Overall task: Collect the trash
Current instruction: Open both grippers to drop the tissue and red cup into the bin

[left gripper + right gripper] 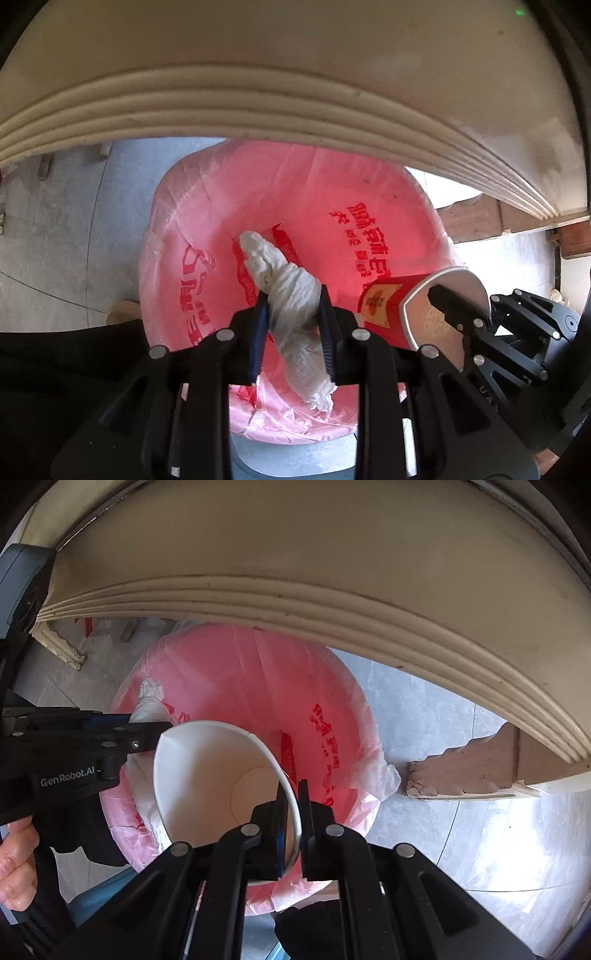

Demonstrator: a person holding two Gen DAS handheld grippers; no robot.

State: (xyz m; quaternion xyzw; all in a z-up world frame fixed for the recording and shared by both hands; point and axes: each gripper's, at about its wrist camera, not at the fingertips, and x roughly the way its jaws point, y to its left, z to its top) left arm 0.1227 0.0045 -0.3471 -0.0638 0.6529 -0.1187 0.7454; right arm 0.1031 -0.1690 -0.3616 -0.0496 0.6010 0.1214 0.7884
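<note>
Over the pink-lined bin [207, 206], the left gripper [293, 325] has its jaws clamped on a crumpled tissue [291, 295], while the right gripper [291, 812] pinches the paper cup [218, 771] by its rim.

Your right gripper [291, 801] pinches the rim of a white paper cup [221, 775], one finger inside, one outside — its mouth faces you. Below it gapes the pink-lined bin [258, 672]. At left, the left gripper [147, 734] holds a crumpled tissue [149, 701] over the bin — a hand [16, 864] grips its handle.
</note>
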